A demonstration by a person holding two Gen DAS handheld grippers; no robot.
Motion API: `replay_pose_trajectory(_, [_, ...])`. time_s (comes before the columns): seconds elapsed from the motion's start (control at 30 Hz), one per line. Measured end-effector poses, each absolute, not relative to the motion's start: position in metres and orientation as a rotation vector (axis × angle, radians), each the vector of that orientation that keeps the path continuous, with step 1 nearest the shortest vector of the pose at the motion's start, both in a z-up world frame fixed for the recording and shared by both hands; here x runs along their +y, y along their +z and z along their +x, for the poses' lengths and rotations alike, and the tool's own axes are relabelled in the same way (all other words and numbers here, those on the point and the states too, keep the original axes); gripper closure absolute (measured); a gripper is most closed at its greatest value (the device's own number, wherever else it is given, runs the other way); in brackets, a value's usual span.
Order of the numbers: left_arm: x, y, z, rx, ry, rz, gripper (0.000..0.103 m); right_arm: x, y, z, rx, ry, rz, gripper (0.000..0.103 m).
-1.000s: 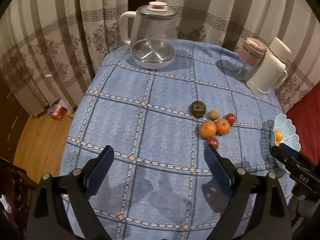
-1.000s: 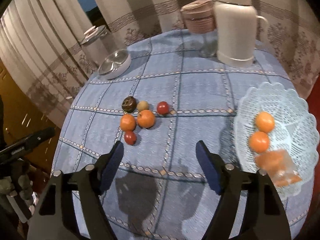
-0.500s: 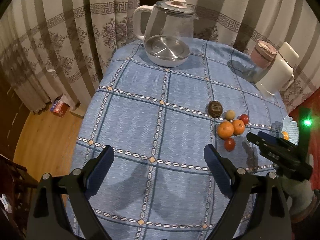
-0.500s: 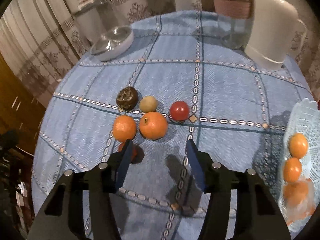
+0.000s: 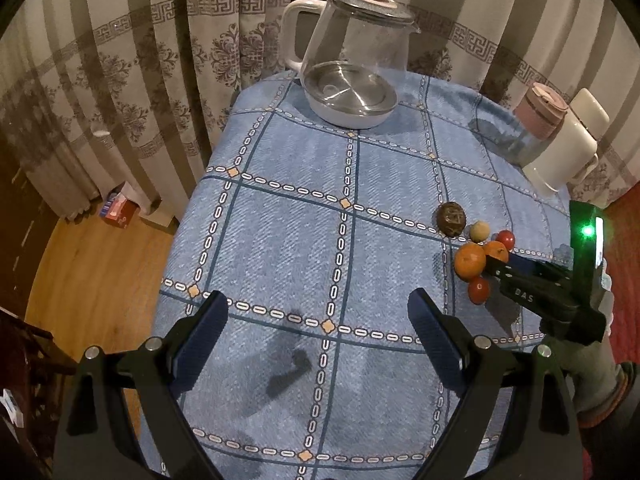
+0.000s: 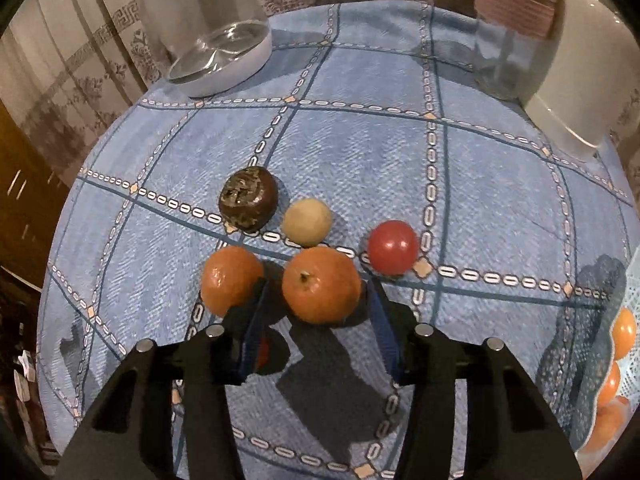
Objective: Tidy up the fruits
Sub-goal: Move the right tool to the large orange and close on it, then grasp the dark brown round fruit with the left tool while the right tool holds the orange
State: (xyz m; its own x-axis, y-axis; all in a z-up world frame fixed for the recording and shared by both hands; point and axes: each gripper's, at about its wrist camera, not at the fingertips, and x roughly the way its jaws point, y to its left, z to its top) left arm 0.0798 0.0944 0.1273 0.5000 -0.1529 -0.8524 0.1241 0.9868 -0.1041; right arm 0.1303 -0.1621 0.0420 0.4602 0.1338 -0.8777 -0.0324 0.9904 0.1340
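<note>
A cluster of fruit lies on the blue checked tablecloth (image 6: pixel 360 152): a dark brown fruit (image 6: pixel 248 202), a small pale fruit (image 6: pixel 307 222), a red fruit (image 6: pixel 393 246), two oranges (image 6: pixel 320 285) (image 6: pixel 228 280), and a small red fruit (image 5: pixel 478 290) partly hidden behind my right finger. My right gripper (image 6: pixel 316 300) is open, its fingers on either side of the middle orange without closing on it. It shows in the left wrist view (image 5: pixel 490 261). My left gripper (image 5: pixel 316 332) is open and empty over the table's near left part.
A white lace basket (image 6: pixel 628 292) with oranges sits at the right edge. A glass kettle (image 5: pixel 352 60) stands at the back, a white thermos (image 5: pixel 560 152) and a pink-lidded jar (image 5: pixel 532 124) at the back right. Curtains and wood floor lie beyond the table edge.
My right gripper moved forward and down from beside the basket to the fruit cluster, and its fingers narrowed around the middle orange. The left gripper drew back and left a little.
</note>
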Motion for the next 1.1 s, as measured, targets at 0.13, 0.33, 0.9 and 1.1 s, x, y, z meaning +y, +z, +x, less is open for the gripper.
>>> replay_pose_trajectory(0.13, [0.093,0.125,0.087,1.036,-0.179,-0.026,0.012,-0.163,0.038,0.136,1.095,0.087,0.095,0.062])
replay_pose_trajectory(0.33, [0.078,0.12,0.101,1.043,-0.214,-0.006,0.012,-0.167,0.041,0.132,1.103,0.084,0.127,0.063])
replay_pose_trajectory(0.9, [-0.02,0.085,0.165,1.057,-0.356,0.132,0.012,-0.208,0.071,0.075,1.053,0.002,0.26,0.063])
replay_pose_trajectory(1.1, [-0.046,0.064,0.189,1.073,-0.379,0.183,0.012,-0.213,0.079,0.056,1.044,-0.013,0.282,0.063])
